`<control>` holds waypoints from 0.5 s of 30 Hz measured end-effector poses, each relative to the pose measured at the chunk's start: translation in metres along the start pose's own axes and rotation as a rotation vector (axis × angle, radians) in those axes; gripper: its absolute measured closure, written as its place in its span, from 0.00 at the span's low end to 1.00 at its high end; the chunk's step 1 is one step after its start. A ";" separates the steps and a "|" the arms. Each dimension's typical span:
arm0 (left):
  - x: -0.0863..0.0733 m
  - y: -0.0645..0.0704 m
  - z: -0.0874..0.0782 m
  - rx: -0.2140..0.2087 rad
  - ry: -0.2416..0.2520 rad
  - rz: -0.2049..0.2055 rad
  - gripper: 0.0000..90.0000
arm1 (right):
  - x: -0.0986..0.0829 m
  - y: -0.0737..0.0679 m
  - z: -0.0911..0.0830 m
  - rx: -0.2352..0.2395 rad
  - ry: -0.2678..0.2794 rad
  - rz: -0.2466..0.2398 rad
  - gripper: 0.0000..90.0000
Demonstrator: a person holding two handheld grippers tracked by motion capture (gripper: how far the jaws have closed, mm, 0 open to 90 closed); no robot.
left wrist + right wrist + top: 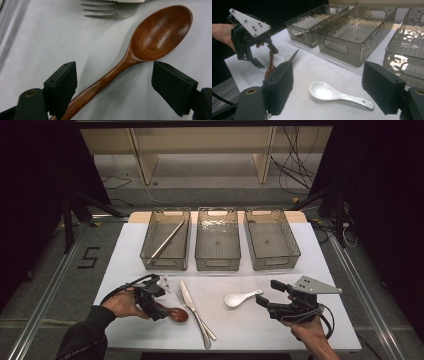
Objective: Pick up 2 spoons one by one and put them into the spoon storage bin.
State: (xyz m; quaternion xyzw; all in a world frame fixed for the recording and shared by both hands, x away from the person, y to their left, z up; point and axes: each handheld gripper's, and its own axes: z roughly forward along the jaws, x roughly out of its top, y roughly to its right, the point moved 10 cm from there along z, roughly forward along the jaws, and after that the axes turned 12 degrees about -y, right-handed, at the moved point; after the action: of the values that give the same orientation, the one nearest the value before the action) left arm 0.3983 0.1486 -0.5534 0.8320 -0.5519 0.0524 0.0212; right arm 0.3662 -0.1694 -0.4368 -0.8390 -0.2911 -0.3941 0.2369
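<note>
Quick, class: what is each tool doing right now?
Left tool: open, jaws either side of the wooden spoon, not gripping.
Right tool: open, holding nothing, facing the white spoon.

Left gripper (159, 301) low, tilted down, jaws spread wide. Right gripper (268, 295) angled forward-left, jaws wide apart.

Grey floor (45, 265) with cables (295, 165), wooden shelf legs (142, 162), dark surroundings.

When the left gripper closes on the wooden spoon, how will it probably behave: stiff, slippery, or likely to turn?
The wooden spoon looks rigid, so it should not bend. Its surface shines, so it may slip somewhat between the pads. The left gripper straddles the thin handle just below the bowl, jaws open; the bowl end is probably heavier, so it might tilt downward once lifted.
</note>
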 end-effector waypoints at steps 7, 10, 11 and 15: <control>0.000 0.000 0.003 0.017 0.001 0.033 0.27 | 0.001 -0.002 0.000 0.000 0.001 -0.009 0.29; 0.000 0.001 0.004 0.007 -0.002 0.038 0.31 | 0.001 -0.002 0.001 -0.003 -0.001 -0.010 0.29; 0.001 0.000 0.005 0.009 -0.003 0.041 0.32 | 0.001 -0.003 0.001 -0.003 -0.003 -0.010 0.29; -0.001 0.000 0.009 -0.005 -0.018 0.050 0.37 | 0.000 -0.003 0.001 -0.005 -0.007 -0.010 0.29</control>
State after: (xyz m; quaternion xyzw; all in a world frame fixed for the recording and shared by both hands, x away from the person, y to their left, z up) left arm 0.3983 0.1482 -0.5620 0.8182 -0.5730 0.0441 0.0169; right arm 0.3652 -0.1665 -0.4368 -0.8394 -0.2950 -0.3930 0.2320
